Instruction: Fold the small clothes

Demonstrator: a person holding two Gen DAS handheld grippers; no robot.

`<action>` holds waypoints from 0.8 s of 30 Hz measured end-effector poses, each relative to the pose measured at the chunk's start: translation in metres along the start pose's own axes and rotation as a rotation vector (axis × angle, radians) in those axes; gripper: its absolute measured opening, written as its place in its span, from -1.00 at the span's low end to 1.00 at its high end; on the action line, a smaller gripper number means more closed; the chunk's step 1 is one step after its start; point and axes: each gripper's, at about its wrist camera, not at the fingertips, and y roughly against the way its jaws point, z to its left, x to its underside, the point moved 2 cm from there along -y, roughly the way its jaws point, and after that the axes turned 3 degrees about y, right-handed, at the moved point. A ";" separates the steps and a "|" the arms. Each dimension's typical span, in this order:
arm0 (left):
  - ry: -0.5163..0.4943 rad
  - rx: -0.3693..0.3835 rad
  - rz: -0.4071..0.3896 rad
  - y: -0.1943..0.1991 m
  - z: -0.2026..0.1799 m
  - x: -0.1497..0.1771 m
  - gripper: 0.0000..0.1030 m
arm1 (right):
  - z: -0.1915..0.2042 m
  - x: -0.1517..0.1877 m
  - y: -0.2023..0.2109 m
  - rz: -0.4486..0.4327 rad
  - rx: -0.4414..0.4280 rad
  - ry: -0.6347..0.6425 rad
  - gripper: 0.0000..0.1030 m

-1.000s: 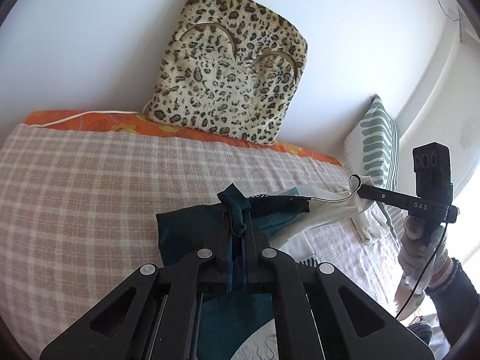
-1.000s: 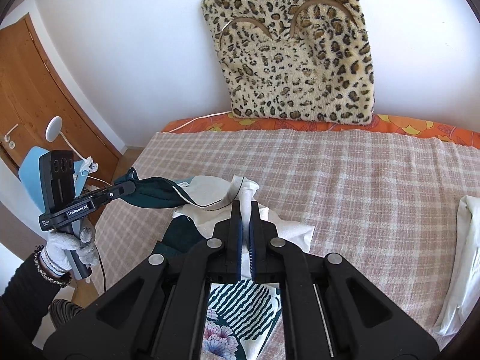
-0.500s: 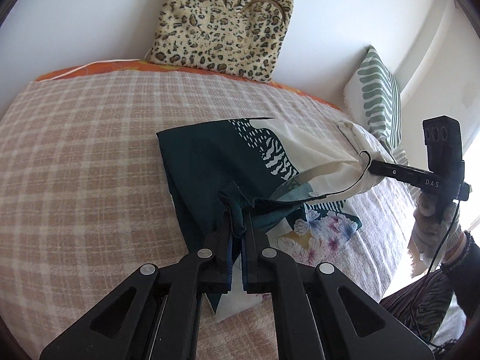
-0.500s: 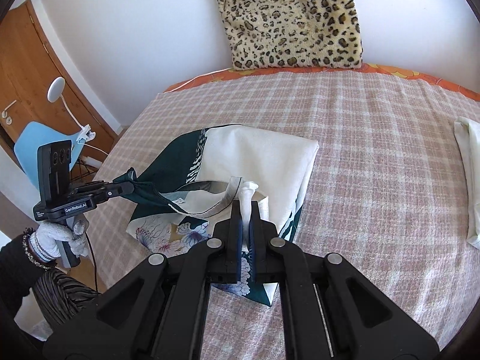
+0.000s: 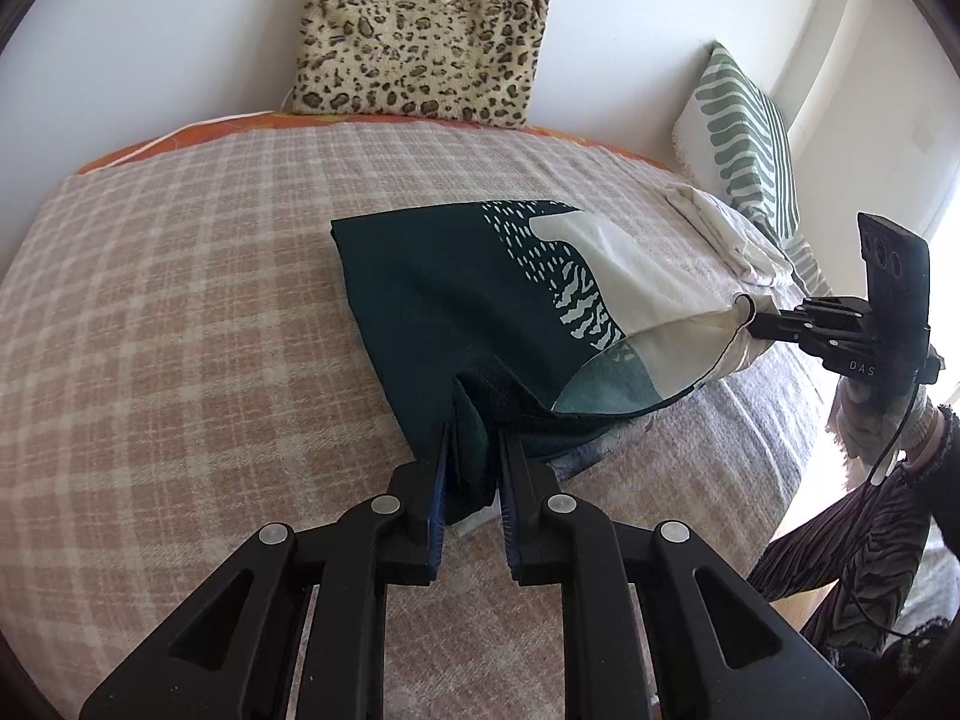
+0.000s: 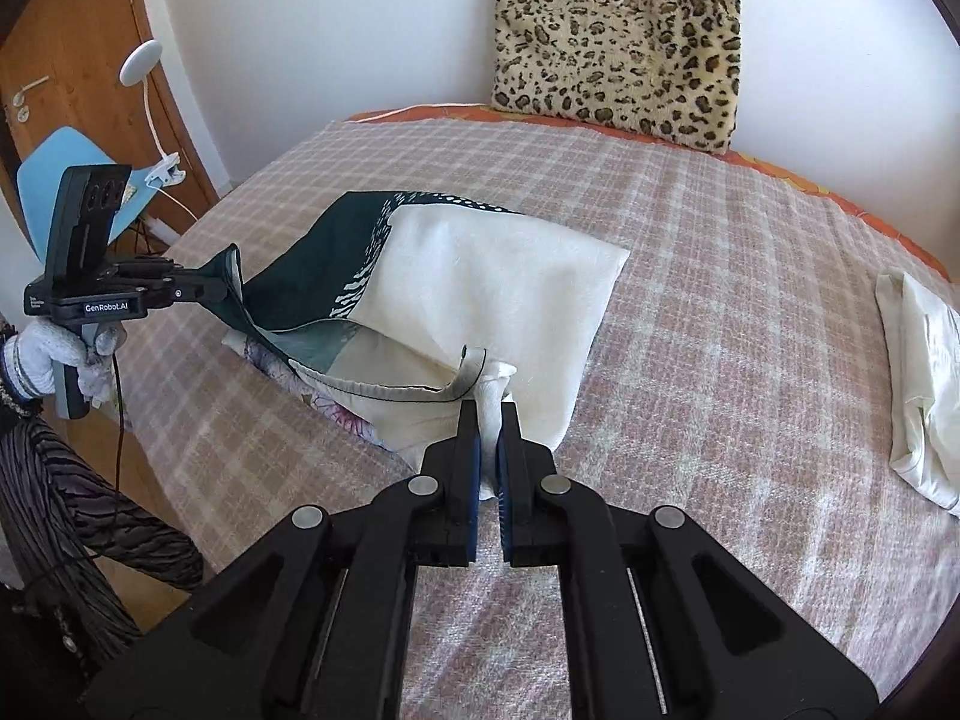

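Observation:
A small garment, dark teal and cream with a zebra and flower print [image 5: 480, 294], lies folded over on the checked bed cover [image 5: 180, 312]. It also shows in the right wrist view [image 6: 492, 276]. My left gripper [image 5: 471, 420] is shut on its dark teal corner at the near edge. My right gripper [image 6: 487, 414] is shut on its cream corner. The right gripper shows in the left wrist view [image 5: 762, 321] and the left gripper in the right wrist view [image 6: 216, 288]. The held edge stretches between the two grippers, just above the bed.
A leopard-print cushion [image 5: 420, 30] leans on the wall at the head of the bed. A green striped pillow [image 5: 744, 132] stands at the right. A folded cream garment [image 6: 924, 372] lies on the bed's right side. A blue chair [image 6: 54, 168], lamp and wooden door stand left.
Both grippers have come down and toward the near edge of the bed with the garment's corners. The garment has gone from hanging bunched to lying folded flat on the cover.

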 end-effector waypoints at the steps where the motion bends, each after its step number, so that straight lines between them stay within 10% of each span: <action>1: 0.000 0.002 0.008 0.003 0.000 0.002 -0.73 | 0.001 0.003 0.001 0.009 0.003 0.012 -0.82; 12: 0.036 0.061 -0.114 0.058 -0.004 -0.017 -0.66 | -0.009 -0.005 0.051 -0.136 -0.184 -0.111 -0.33; 24: 0.053 0.094 -0.088 -0.037 -0.038 -0.091 -0.66 | 0.001 -0.098 -0.055 -0.045 -0.183 -0.164 -0.45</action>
